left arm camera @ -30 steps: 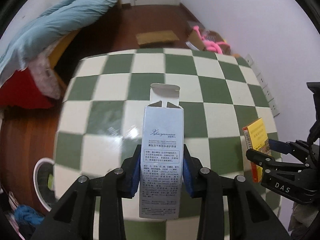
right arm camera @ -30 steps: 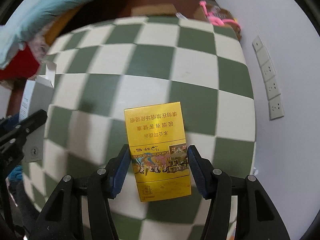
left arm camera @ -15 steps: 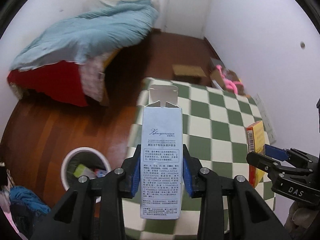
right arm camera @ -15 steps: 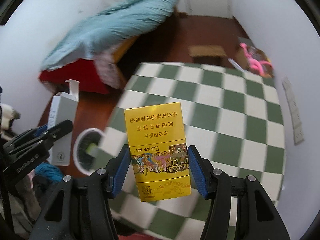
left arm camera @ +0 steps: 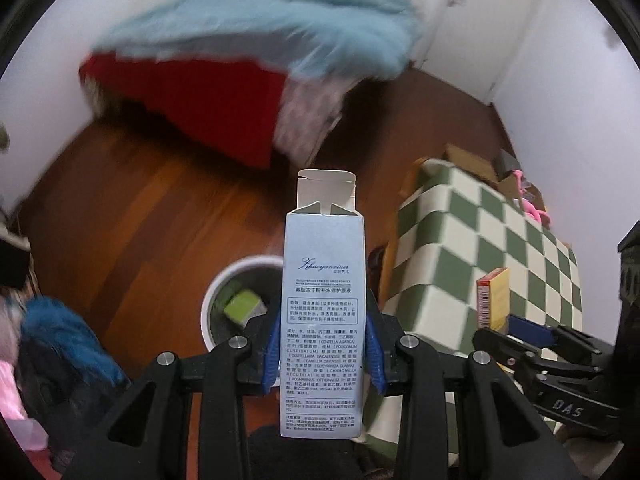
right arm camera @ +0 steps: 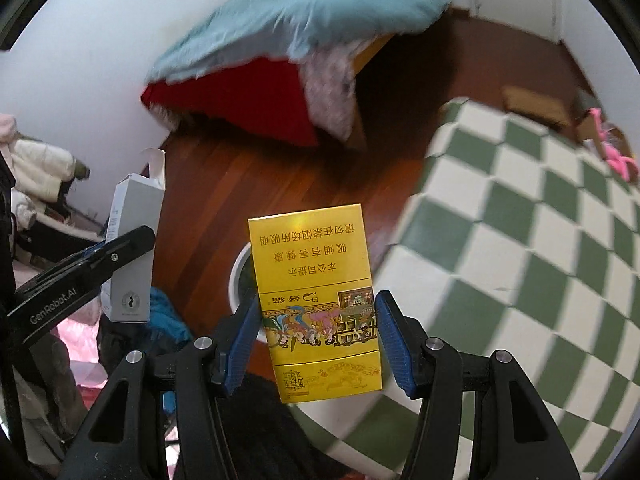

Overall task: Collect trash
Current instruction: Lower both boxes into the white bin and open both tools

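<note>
My left gripper (left arm camera: 323, 350) is shut on a tall pale blue carton (left arm camera: 323, 300) with its top flap open, held upright over the floor. A white round trash bin (left arm camera: 236, 304) stands just behind it, with a green item inside. My right gripper (right arm camera: 316, 340) is shut on a yellow cigarette box (right arm camera: 316, 292), held above the same bin (right arm camera: 239, 280), whose rim shows to the box's left. The yellow box also shows in the left wrist view (left arm camera: 492, 300), and the blue carton shows in the right wrist view (right arm camera: 132, 252).
A table with a green-and-white checked cloth (left arm camera: 500, 248) stands to the right. A bed with a red sheet and blue duvet (left arm camera: 248, 52) is at the back. Clothes, one blue (left arm camera: 64, 340), lie on the wooden floor at the left.
Both grippers have swung left, off the checked table and out over the floor, carrying their boxes. The trash bin has come into view below them.
</note>
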`<action>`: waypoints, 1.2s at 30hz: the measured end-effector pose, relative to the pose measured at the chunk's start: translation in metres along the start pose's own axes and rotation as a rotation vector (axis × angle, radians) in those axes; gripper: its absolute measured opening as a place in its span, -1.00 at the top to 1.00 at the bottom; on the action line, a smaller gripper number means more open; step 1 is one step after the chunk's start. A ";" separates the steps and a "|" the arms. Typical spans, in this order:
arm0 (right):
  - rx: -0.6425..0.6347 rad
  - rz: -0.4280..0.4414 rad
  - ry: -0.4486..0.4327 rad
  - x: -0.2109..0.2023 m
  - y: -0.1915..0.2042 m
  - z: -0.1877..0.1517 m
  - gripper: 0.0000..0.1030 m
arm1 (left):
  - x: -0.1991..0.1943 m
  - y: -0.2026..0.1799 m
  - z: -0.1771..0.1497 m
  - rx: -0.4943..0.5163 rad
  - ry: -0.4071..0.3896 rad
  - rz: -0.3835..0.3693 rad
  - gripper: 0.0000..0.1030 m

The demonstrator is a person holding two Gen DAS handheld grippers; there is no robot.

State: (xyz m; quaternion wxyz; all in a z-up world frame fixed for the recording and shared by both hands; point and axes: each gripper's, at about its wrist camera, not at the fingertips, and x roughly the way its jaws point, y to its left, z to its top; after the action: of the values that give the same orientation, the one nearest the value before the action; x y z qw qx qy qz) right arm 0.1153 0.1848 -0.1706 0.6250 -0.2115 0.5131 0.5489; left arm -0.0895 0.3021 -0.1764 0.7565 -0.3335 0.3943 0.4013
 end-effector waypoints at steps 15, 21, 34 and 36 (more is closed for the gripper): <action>0.010 -0.016 0.329 0.223 0.035 0.027 -0.16 | 0.168 0.117 -0.006 -0.258 0.336 -0.062 -0.14; 0.021 -0.017 0.412 0.270 0.035 0.029 -0.17 | 0.163 0.144 -0.017 -0.314 0.312 -0.014 -0.81; -0.036 -0.026 0.385 0.244 0.055 0.020 -0.98 | 0.090 0.131 -0.035 -0.236 0.152 0.241 -0.95; -0.055 -0.032 0.367 0.224 0.057 0.017 -0.98 | 0.076 0.123 -0.036 -0.222 0.136 0.242 -0.95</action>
State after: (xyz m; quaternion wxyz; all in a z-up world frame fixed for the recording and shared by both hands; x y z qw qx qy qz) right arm 0.0417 0.3215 -0.3432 0.5236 -0.3335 0.5998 0.5048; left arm -0.1806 0.3546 -0.2822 0.6328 -0.3914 0.4350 0.5070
